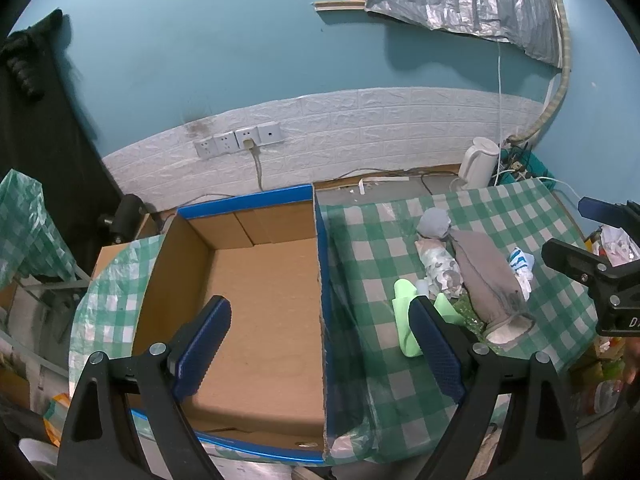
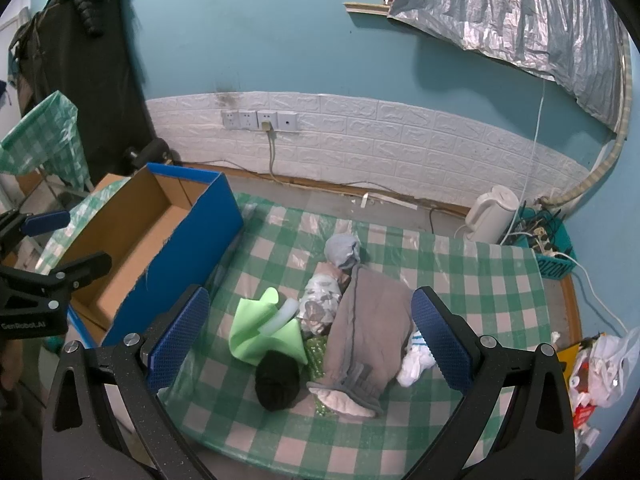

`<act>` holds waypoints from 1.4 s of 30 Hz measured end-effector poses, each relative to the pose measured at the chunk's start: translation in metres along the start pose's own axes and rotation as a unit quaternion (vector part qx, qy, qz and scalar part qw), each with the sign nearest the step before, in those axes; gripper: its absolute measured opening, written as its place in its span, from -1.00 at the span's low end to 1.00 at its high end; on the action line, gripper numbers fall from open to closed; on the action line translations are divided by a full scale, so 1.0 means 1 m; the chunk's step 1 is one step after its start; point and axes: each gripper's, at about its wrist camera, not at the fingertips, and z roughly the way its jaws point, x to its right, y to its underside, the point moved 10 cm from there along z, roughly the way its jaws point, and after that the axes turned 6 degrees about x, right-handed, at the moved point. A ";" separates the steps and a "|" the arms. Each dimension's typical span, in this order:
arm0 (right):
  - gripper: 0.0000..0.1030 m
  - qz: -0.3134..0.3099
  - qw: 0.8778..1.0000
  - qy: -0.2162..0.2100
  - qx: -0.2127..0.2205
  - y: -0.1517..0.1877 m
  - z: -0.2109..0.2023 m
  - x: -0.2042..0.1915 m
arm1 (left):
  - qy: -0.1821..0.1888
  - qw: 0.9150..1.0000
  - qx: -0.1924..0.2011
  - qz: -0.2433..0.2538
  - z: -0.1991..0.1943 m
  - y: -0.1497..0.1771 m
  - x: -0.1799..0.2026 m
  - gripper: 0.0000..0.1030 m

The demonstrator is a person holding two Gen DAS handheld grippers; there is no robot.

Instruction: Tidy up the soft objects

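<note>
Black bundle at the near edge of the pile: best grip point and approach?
Take the black bundle across its rounded body, from above and its near-left side. That side is bare cloth; the green sheet and gray garment crowd its far and right sides. The right gripper is already open.

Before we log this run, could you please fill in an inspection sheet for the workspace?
Surface: green checked cloth over the table.
Job's things: cardboard box empty; grey garment, green cloth, black roll, patterned roll, white sock and grey-blue bundle piled together.
Clutter: kettle, plastic bags.
Grippers: left gripper and right gripper open, holding nothing.
Cables: plugged lead; power strip in teal basket.
Surroundings: blue wall, dark coat.
</note>
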 end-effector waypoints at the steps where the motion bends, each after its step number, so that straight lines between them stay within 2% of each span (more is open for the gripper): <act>1: 0.96 -0.001 1.000 0.000 0.000 0.000 0.000 0.000 | 0.000 1.000 0.000 0.000 0.000 0.001 0.001 0.78; 42: 0.96 -0.002 1.000 0.001 -0.004 0.003 0.003 0.000 | 0.004 1.000 -0.005 0.000 0.001 0.009 0.010 0.78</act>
